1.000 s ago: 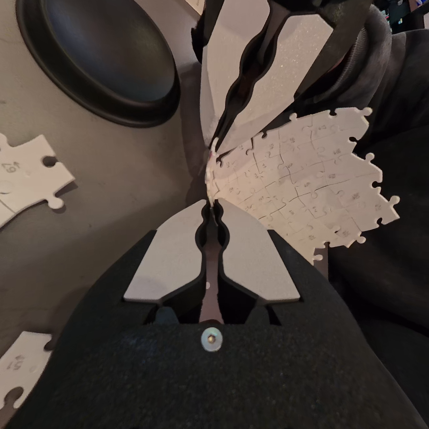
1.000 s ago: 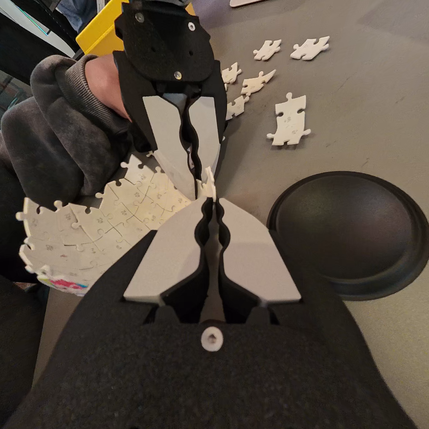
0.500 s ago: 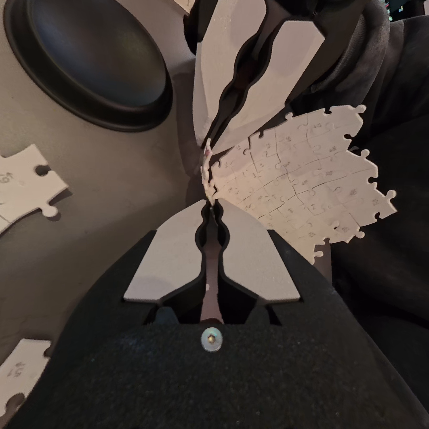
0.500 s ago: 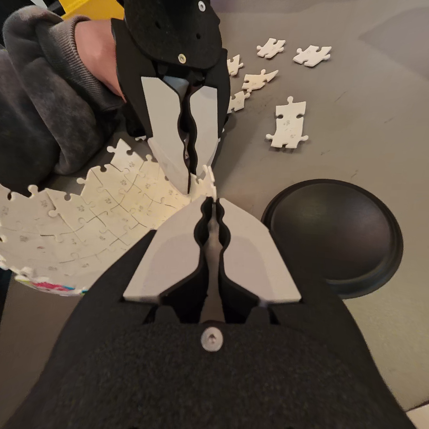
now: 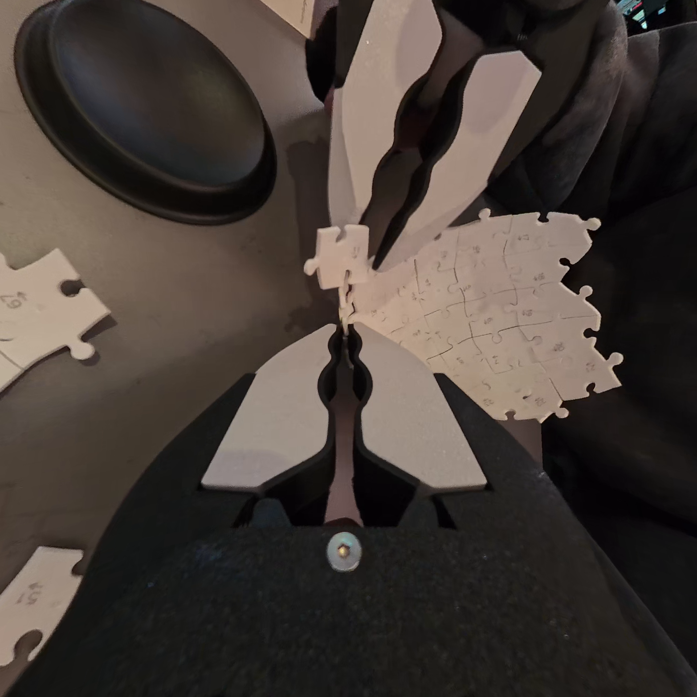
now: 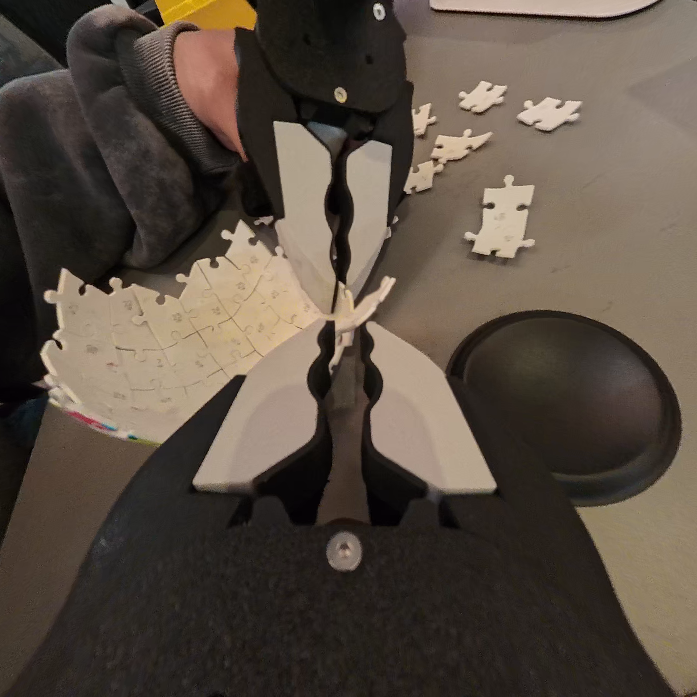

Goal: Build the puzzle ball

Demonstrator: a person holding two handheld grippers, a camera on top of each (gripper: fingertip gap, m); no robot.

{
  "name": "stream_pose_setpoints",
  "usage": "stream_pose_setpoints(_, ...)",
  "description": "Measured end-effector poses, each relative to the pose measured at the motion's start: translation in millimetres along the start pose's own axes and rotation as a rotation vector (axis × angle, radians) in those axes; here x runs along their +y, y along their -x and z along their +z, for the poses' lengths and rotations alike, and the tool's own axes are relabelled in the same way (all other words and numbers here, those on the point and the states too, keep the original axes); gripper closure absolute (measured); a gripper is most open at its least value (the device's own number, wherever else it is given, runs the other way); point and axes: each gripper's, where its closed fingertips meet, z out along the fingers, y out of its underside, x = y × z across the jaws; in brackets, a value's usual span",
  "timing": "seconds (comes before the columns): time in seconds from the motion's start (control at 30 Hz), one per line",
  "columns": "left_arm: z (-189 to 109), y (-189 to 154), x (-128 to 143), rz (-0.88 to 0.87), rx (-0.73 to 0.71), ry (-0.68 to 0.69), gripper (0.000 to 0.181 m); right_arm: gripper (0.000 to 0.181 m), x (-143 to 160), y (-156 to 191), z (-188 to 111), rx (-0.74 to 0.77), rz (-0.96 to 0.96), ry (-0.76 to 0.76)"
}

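A half-built white puzzle ball shell [image 5: 490, 309] is held off the grey table, also seen in the right wrist view [image 6: 169, 339] with a coloured outside. My left gripper [image 5: 345, 330] is shut on the shell's rim; in the right wrist view it [image 6: 335, 301] comes in from the top. My right gripper [image 6: 343, 328] is shut on a single white puzzle piece [image 6: 371, 301] at that rim. In the left wrist view the right gripper [image 5: 373, 262] points down from above, and the piece [image 5: 337, 256] lies tilted against the shell's edge.
A black dome-shaped stand [image 6: 558, 396] sits on the table, also in the left wrist view [image 5: 151, 105]. Several loose pieces [image 6: 501, 222] lie behind it, and more lie at left [image 5: 45, 301]. A grey-sleeved arm [image 6: 113, 151] holds the left gripper. A yellow object [image 6: 203, 11] is at the back. Both grippers' tips are close together, under 4 cm apart.
The single piece has turned from edge-on to flat-facing in the left wrist view. My right gripper's fingers stand a little wider apart. The shell has shifted slightly.
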Motion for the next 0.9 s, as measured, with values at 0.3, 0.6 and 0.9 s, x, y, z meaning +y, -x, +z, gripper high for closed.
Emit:
stream_pose_setpoints(0.3, 0.5, -0.9, 0.1, 0.004, -0.001, 0.006, 0.179, 0.179, 1.1, -1.3, 0.4, 0.023, -0.047, 0.019)
stream_pose_setpoints(0.6, 0.0, -2.3, -0.6, 0.032, -0.019, 0.011, 0.179, 0.179, 4.5, 1.3, -1.2, -0.052, 0.105, 0.035)
stream_pose_setpoints(0.9, 0.6, -2.6, 0.2, 0.044, -0.024, 0.018, 0.179, 0.179, 2.8, 0.6, -3.3, -0.051, 0.119, 0.029)
